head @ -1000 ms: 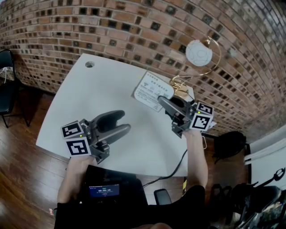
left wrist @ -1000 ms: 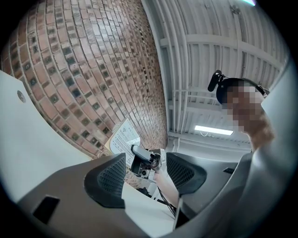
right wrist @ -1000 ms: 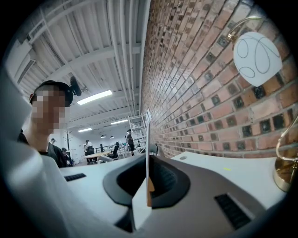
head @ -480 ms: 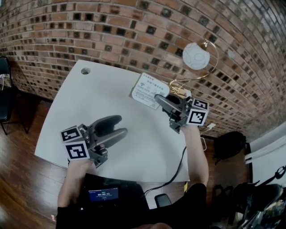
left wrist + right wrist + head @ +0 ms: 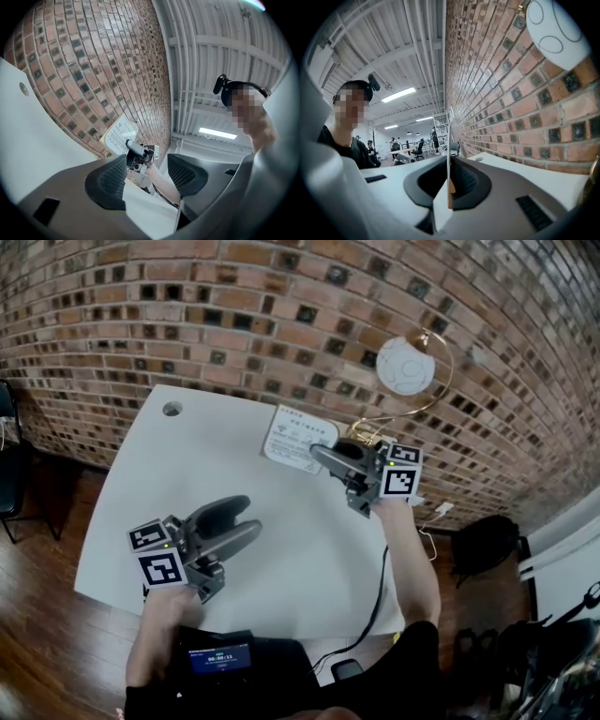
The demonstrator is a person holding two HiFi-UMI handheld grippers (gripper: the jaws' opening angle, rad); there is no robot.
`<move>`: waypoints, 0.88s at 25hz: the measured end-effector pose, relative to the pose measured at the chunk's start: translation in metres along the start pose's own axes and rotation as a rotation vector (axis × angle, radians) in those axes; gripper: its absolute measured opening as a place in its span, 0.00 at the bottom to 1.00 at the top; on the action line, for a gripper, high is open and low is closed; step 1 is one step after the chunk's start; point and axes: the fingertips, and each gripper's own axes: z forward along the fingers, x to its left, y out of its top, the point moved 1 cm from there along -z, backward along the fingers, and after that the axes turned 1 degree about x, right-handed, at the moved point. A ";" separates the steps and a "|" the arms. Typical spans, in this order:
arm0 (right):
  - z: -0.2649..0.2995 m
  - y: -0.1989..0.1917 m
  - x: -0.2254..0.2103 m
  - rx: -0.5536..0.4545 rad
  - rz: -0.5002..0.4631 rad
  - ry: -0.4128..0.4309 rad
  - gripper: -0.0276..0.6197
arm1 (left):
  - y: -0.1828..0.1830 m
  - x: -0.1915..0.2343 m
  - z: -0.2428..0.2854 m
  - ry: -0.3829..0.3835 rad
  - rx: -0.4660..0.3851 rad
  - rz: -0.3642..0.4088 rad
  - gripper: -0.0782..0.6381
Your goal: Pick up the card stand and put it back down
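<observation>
Presently | right gripper jaws were clamped narrow on the card stand by its thin edge, at the far side of the surface | left gripper jaws stood wide, empty | risk: the edge grip could let the stand pivot, slip, or clip the lamp | count: one card stand, two grippers, one lamp.

the card carries a wifi sign, its print too small to read; the small screen shows timer-like digits, too blurred to read

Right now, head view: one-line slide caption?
Right gripper, jaws shut on the card stand near the brick wall; left gripper open, empty, over the white table.
</observation>
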 end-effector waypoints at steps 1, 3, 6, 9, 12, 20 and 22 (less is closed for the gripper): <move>0.001 0.000 -0.003 0.000 0.001 0.001 0.09 | 0.000 0.002 0.001 -0.001 0.000 -0.002 0.47; 0.000 -0.001 -0.011 0.003 0.007 0.007 0.09 | 0.000 0.006 0.002 -0.003 0.002 -0.005 0.47; 0.000 0.000 -0.022 0.010 0.006 0.016 0.09 | 0.001 0.011 0.005 -0.003 0.004 -0.007 0.47; 0.001 0.003 -0.036 0.011 -0.006 0.016 0.09 | 0.000 0.017 0.005 0.004 0.006 -0.014 0.47; 0.000 0.010 -0.051 0.002 -0.016 0.012 0.09 | -0.002 0.023 0.004 0.014 0.014 -0.019 0.47; 0.003 0.018 -0.075 0.003 -0.046 0.018 0.09 | -0.011 0.029 0.005 0.026 0.041 -0.024 0.47; 0.005 0.017 -0.079 0.007 -0.047 0.022 0.09 | -0.013 0.030 0.006 0.028 0.048 -0.025 0.47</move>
